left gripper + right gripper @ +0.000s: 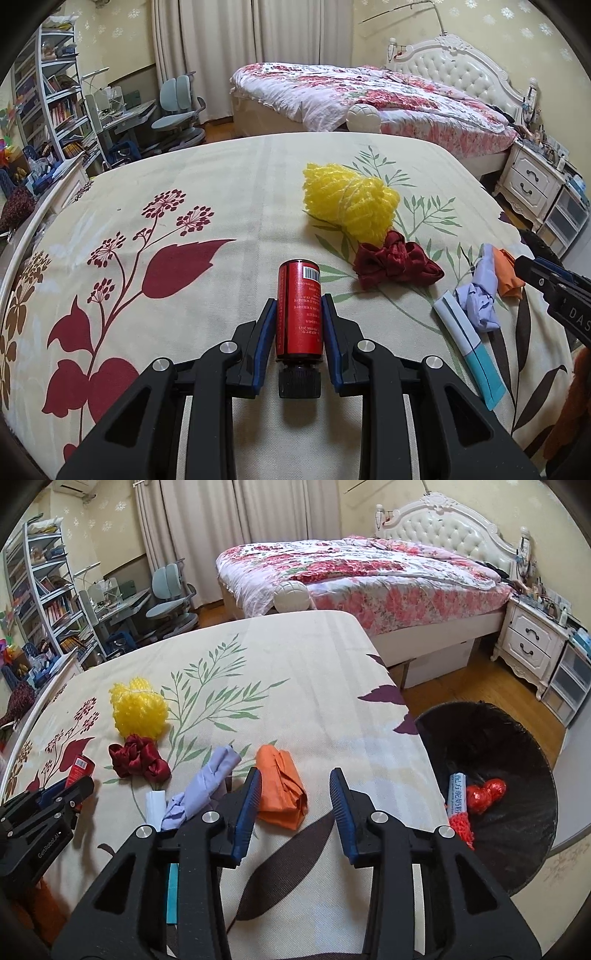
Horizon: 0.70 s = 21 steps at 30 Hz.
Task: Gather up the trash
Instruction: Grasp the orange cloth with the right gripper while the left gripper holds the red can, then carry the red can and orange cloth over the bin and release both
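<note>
- Red bottle (pixel 300 310) with a black screw cap sits clamped between the blue pads of the left gripper (pixel 298 304), cap end towards the camera and base pointing away over the table (pixel 229 177). So the left fingers are narrow and pinching it by the sides.
- Right gripper (pixel 294 777) holds nothing. Its fingers stand a moderate way apart with only tablecloth between the tips; the orange crumpled paper (pixel 282 786) lies just ahead of them, nudged up against the inner side of the left finger.
- My read on the step: one piece of trash is already picked up on the left, and the right looks to be lining up on the orange paper.
- Black bin (pixel 491 760) is off the table edge, to the right of the right fingers. It already has a red mesh ball (pixel 485 794) and a white tube-like packet (pixel 457 794) inside.
- The next move probably needs the right fingers to shift a bit left and forward so the paper sits squarely between them, then close. The bottle still has to travel over to the bin, which is on the far side from the left hand.
- Still on the table: lilac paper wad (pixel 201 790) left of the right fingers, dark red fabric scrunch (pixel 397 266) and yellow foam net (pixel 349 201) ahead and right of the left fingers, plus a white and teal strip (pixel 469 343).
- Writing: the bottle has a barcode and small text I can't read. The other gripper's body says "GenRobot.AI" in the right view, and "DAS" shows in the left view. The packet in the bin has blue Chinese characters, too small to be sure of.
</note>
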Each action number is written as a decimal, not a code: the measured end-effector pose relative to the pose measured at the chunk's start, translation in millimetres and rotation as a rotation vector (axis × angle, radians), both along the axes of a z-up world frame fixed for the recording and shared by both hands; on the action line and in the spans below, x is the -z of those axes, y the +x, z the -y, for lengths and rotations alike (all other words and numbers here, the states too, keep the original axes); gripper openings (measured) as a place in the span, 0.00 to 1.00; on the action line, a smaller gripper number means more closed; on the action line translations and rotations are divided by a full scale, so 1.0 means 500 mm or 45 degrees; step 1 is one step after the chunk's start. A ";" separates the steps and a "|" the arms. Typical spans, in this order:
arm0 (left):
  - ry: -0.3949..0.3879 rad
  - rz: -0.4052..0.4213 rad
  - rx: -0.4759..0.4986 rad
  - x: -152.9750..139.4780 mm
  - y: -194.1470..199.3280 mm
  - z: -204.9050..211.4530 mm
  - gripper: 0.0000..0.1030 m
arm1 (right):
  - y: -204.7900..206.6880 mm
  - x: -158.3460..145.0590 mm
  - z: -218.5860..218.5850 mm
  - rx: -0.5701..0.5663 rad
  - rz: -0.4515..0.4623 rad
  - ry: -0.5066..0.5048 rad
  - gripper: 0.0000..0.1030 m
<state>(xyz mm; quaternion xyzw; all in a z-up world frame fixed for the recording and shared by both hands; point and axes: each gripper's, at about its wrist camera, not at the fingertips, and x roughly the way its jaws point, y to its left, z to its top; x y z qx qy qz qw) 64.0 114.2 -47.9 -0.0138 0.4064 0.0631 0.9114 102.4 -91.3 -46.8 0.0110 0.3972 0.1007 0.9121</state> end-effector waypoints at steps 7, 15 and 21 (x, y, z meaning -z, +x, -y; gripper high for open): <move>-0.002 0.000 -0.017 0.002 0.002 -0.016 0.26 | 0.019 0.032 -0.039 -0.056 -0.059 -0.079 0.32; -0.016 0.024 0.004 -0.011 -0.002 -0.001 0.26 | -0.008 0.020 -0.010 -0.007 -0.010 -0.069 0.28; -0.026 0.073 0.067 -0.044 -0.006 0.052 0.26 | -0.034 -0.008 0.054 0.069 0.039 -0.054 0.28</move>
